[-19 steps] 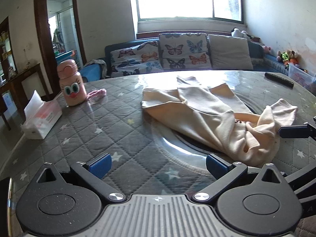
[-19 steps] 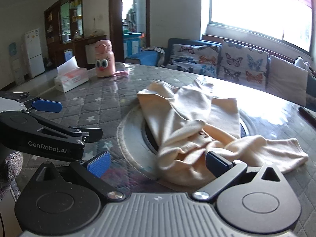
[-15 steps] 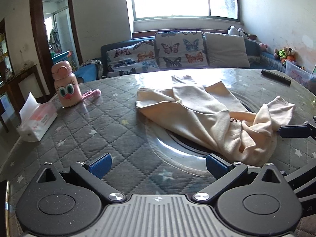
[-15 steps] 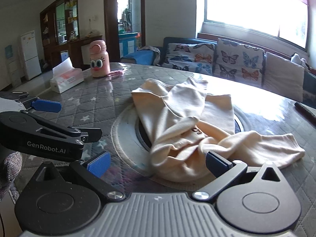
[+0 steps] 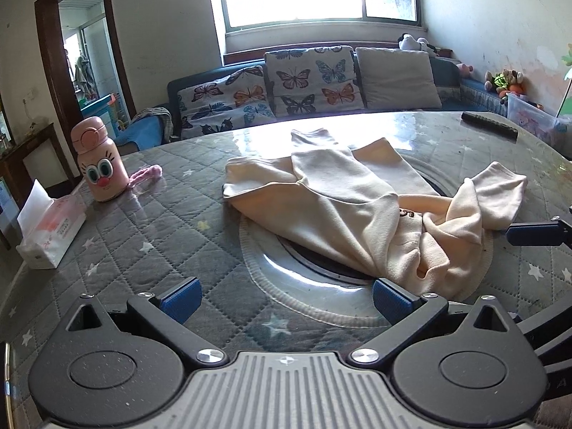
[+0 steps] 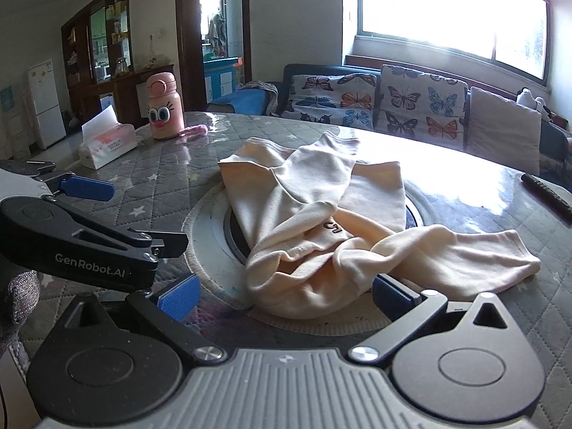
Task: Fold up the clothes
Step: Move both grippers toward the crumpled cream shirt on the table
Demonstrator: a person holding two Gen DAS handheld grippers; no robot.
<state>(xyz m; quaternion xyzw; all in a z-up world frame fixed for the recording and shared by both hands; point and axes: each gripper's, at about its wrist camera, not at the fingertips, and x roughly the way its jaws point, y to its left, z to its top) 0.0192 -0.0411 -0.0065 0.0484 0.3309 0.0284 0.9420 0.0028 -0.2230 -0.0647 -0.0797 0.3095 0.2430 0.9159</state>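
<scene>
Garment: I see the cream top [image 5: 361,211] crumpled at the table's [image 5: 150,214] centre, over its round inset.
Left gripper [image 5: 286,295]: I hold it spread wide, empty (short of the cloth).
Right gripper [image 6: 286,295]: released, its pads at the garment's near edge, gripping nothing.
Far-left edge: pink bottle [image 5: 98,159], tissue box [image 5: 50,232].

You face cream garment [image 5: 343,211] [image 6: 321,221]: crumpled, unfolded, sprawled over round glass inset [image 5: 314,275] of table. One sleeve trails right, another points toward window; dark lettering peeks mid-fold.
</scene>
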